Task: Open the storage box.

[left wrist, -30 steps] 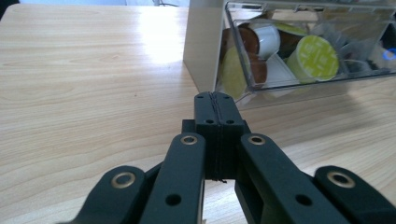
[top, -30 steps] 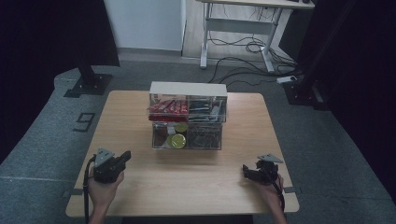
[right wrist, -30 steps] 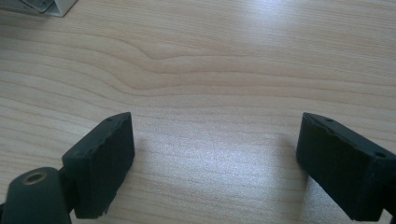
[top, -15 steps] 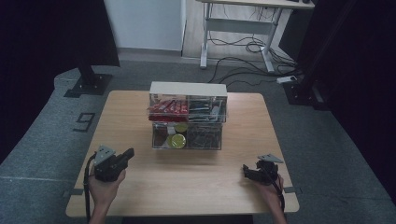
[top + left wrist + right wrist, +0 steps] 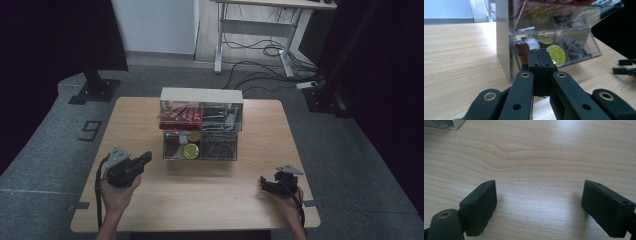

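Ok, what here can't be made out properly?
- Clear organiser: contents of its right compartments, too small and dim in the high view, glare in the left gripper view.
- Round yellow-green lid: left edge hidden behind the shut left gripper.
- Right gripper: bare table between its open jaws; organiser cut off at top edge.

The left tongs (image 5: 145, 159) have lifted and edged toward the clear organiser (image 5: 201, 131).

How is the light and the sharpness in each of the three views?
High view: dim, dark at both sides, the table evenly lit, slightly soft. Left gripper view: the shut left claw is blurred up close, with glare on the clear box. Right gripper view: a bright sheen on the wood between the jaws of the open right claw.
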